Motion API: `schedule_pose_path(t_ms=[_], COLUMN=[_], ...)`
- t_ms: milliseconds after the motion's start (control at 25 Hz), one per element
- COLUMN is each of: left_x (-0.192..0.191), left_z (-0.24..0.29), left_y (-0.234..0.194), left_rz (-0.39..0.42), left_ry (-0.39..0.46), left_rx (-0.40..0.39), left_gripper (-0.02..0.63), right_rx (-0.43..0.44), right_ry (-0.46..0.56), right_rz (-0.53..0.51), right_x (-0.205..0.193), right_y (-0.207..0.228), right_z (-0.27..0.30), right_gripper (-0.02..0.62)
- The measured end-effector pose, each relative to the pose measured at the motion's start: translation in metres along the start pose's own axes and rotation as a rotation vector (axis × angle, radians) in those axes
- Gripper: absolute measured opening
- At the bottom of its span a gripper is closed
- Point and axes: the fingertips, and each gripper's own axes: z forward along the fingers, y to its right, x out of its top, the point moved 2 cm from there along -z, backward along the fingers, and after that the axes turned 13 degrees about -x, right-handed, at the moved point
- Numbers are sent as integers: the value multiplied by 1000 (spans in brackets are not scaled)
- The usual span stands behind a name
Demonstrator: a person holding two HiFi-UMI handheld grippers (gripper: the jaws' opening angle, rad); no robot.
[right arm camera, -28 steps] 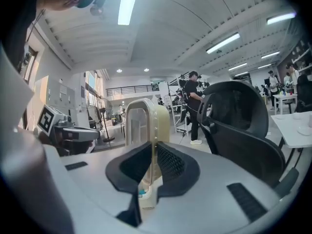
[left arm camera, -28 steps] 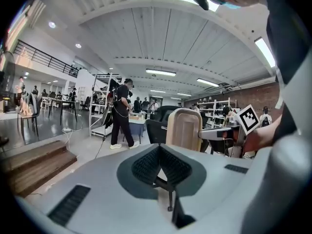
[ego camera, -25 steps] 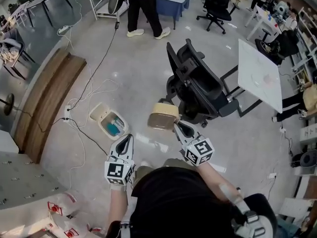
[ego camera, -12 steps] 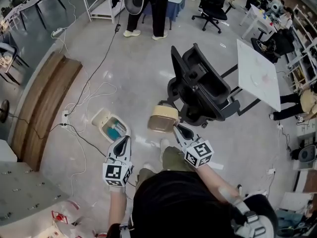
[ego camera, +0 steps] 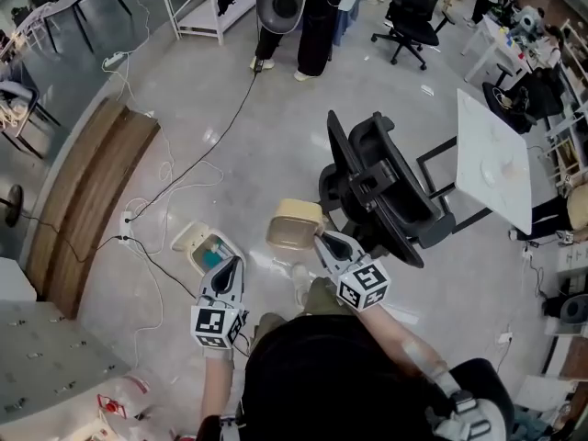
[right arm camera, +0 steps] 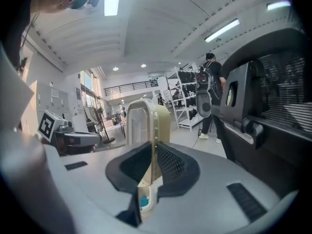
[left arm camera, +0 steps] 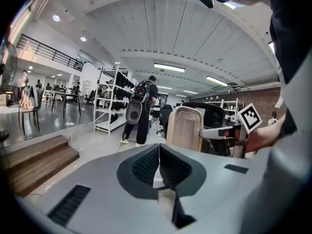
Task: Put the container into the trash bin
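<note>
**A:** Where is the container at this moment?

**B:** It is in the air, in my right gripper. It hangs over the floor, between the trash bin and the black chair. It touches neither of them.

**A:** How do you hold it?

**B:** I pinch only one wall. In the right gripper view this wall stands between the two pads, and they press on it from both sides. The rest of the container sticks out in front of the jaws. I think this grip is good for the task, because I only need to let go and it falls free.

**A:** And your other tool?

**B:** The left gripper has its jaws pressed together, with nothing between them. It is beside the right one and points toward the trash bin. In my opinion it is only a spare hand here, because the container looks light enough for one gripper.

**A:** Why is the container not in the bin yet?

**B:** The bin stands on the floor to the left of the container, with its top open and something blue inside. The container is near it but not above the opening. I judge that I must bring it more to the left and lower. A cable lies on the floor close to the bin, so I should mind my feet.
</note>
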Motion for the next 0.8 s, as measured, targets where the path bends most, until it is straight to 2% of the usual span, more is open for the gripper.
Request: schedule_pose_path(t_ms=[200, 400, 600, 800], left_x=[15, 27, 31, 30], left_z=[38, 64, 72, 67], left_y=[-21, -34, -43, -58], left_rz=[-16, -19, -37, -53], left_ry=[15, 19, 24, 20], left_rx=[49, 99, 158, 183], left_gripper=[11, 11, 11, 11], right_rx=[83, 132, 153, 159], right_ry=[-13, -22, -46, -63], right_rz=[-31, -46, -52, -51], right_x=[15, 31, 36, 41], right_y=[14, 27, 35, 34], right_z=[41, 73, 96, 119], right_gripper=[49, 49, 49, 49])
